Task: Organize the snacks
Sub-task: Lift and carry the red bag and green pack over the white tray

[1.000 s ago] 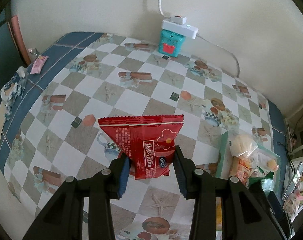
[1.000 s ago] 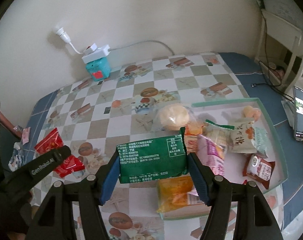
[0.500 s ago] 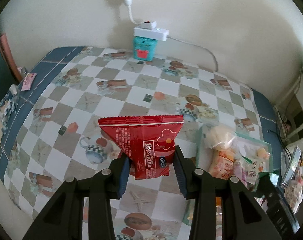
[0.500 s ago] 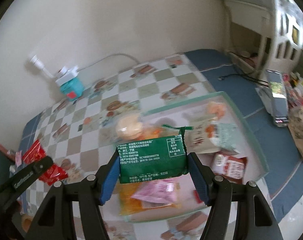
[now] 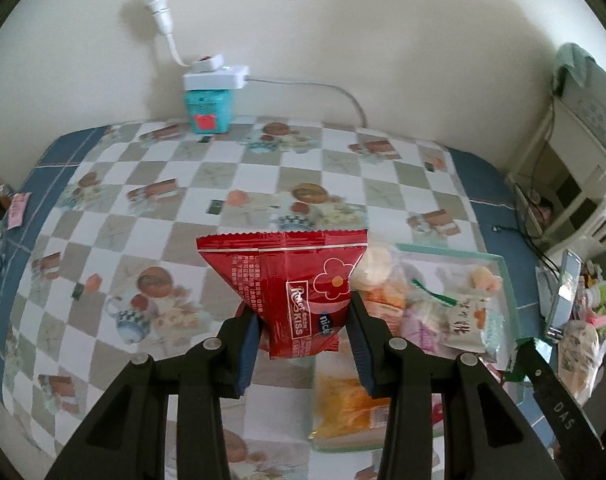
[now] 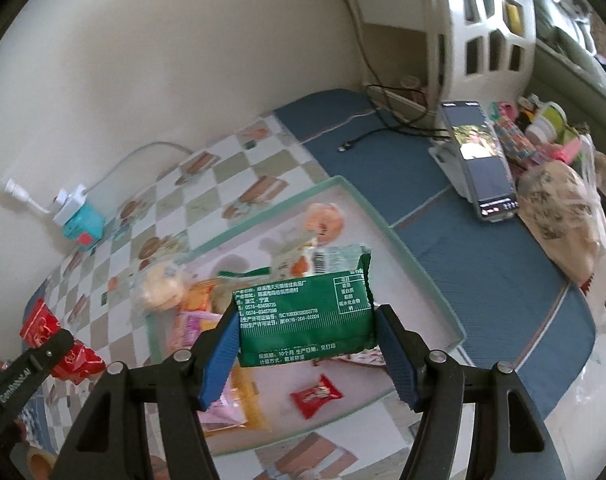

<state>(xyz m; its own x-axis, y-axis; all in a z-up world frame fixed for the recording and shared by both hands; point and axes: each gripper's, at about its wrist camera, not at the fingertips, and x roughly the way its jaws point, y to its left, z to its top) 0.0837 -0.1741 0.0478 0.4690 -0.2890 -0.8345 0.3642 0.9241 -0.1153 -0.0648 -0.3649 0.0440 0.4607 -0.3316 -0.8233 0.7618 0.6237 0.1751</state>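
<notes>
A: Over the checkered tablecloth [image 5: 103,240], what's nearest?

B: The left gripper [image 5: 303,330] pinches a red Rower Kiss packet [image 5: 291,280] held above the cloth, beside the tray's left edge. The right gripper [image 6: 307,344] clamps a green packet [image 6: 307,316] over the pale green tray [image 6: 419,264].

A: What lies in it?

B: A jumble of wrapped snacks, including one small red candy [image 6: 315,394] on bare tray floor near the front.

A: Farther back?

B: Open cloth to the wall, where one teal box [image 5: 207,110] carries a white power strip [image 5: 217,78]. Right of the tray, a phone [image 6: 481,160] on the blue border.
</notes>
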